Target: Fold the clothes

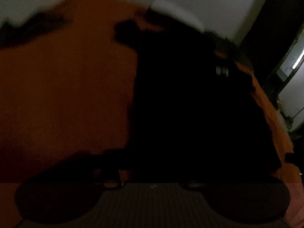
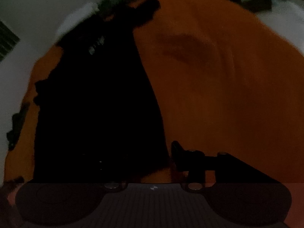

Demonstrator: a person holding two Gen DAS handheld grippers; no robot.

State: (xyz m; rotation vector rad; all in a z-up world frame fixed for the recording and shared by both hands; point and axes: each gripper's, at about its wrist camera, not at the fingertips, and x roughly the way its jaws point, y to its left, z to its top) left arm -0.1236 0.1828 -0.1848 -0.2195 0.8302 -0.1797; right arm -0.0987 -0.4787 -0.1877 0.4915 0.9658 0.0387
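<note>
Orange cloth surface (image 1: 66, 76), dim and blurred in both wrist views, fills most of each frame; a black garment (image 1: 190, 104) lies on it. Left wrist view: the garment's left edge runs upright down the middle of the frame against bare orange cloth, and its far edge is ragged, with a dark tab jutting left near the top. A small pale label or print (image 1: 222, 70) sits on the garment near its far right corner. A narrow orange strip borders the garment on the right, and beyond that lies dark room background with a bright light strip (image 1: 298, 61). Pale wall shows beyond the cloth's far edge. Left gripper (image 1: 152, 172): fingers lost in darkness against the garment; whether clenched or released cannot be told. Right wrist view: the black garment (image 2: 98, 104) occupies the left-centre, its right edge slanting down to the gripper; broad bare orange cloth (image 2: 228, 95), softly creased, lies to the garment's right. Right gripper (image 2: 167, 163): one dark finger (image 2: 177, 155) visible just beside the garment's right edge, the other hidden in black; grip state cannot be told.
</note>
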